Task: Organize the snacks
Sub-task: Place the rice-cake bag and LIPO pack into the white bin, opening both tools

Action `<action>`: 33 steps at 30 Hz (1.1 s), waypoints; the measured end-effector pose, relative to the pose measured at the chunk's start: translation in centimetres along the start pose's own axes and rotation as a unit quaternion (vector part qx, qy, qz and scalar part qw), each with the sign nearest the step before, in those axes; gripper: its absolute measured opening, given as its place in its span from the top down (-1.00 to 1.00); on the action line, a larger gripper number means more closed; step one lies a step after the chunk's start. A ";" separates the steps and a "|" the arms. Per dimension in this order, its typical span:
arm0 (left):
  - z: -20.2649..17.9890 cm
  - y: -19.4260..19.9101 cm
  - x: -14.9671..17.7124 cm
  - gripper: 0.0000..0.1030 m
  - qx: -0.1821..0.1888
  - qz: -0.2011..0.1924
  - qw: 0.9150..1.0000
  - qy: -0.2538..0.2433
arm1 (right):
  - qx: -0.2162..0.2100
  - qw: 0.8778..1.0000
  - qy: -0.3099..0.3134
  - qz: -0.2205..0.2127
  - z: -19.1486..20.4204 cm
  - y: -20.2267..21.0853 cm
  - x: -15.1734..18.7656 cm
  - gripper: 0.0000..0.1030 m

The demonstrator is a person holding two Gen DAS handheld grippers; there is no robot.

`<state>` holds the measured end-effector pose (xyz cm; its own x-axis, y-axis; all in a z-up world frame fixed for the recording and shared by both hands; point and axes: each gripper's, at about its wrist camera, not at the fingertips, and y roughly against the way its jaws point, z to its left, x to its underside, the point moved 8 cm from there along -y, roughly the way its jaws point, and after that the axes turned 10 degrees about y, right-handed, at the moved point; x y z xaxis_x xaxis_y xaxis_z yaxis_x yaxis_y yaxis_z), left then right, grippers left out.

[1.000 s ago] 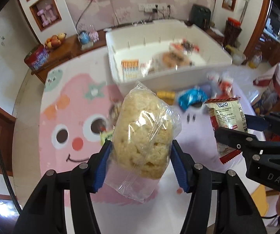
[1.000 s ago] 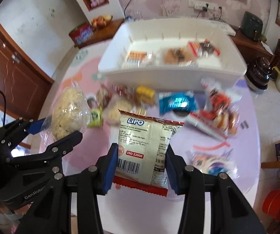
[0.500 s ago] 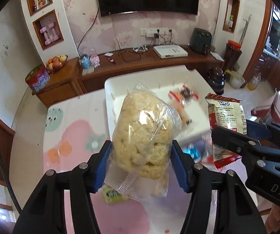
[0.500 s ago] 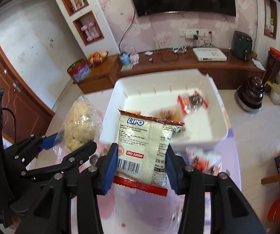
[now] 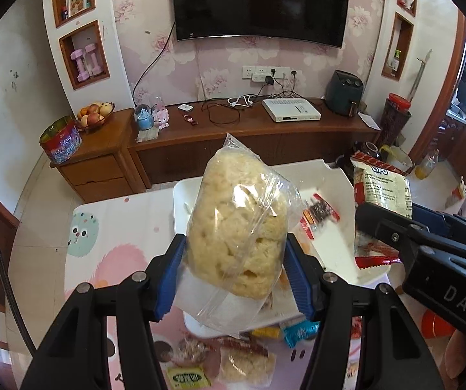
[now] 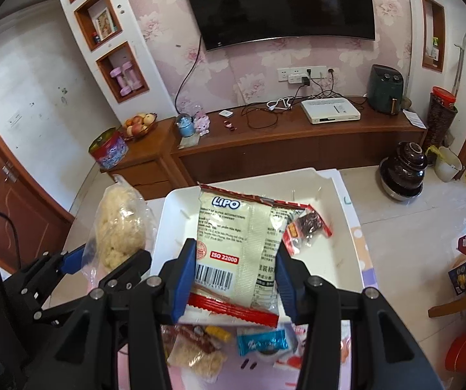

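My left gripper [image 5: 236,273] is shut on a clear bag of yellow puffed rice cake [image 5: 237,224] and holds it up over the near left part of the white divided bin [image 5: 181,195]. My right gripper [image 6: 236,276] is shut on a white and red Lipo packet [image 6: 236,243], held above the bin [image 6: 340,227]. Each held snack shows in the other view: the Lipo packet [image 5: 382,188] at right, the rice cake [image 6: 119,227] at left. A red snack pack [image 6: 307,224] lies inside the bin.
Several loose snacks lie on the pink cartoon tablecloth [image 5: 103,253] in front of the bin: a blue wrapper [image 6: 262,341], a yellow piece [image 6: 218,333], another rice cake bag [image 5: 245,367]. A wooden sideboard [image 6: 297,139] and TV stand behind the table.
Both grippers have risen and moved forward with their snacks, from above the loose snacks to above the white bin. Both grips are unchanged.
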<state>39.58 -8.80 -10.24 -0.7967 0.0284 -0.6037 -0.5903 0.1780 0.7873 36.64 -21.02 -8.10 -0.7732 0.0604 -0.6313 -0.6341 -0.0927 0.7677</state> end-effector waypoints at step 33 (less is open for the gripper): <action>2.2 -3.0 0.4 -0.93 -0.045 0.004 0.999 -0.003 | 0.027 0.999 -0.007 0.023 -0.6 -4.4 -0.1 -0.16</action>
<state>41.33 -7.21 -13.16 -0.8003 0.0348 -0.5986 -0.5941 0.0889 0.7995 39.49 -21.26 -11.49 -0.8015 0.0705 -0.5939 -0.5973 -0.0427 0.8009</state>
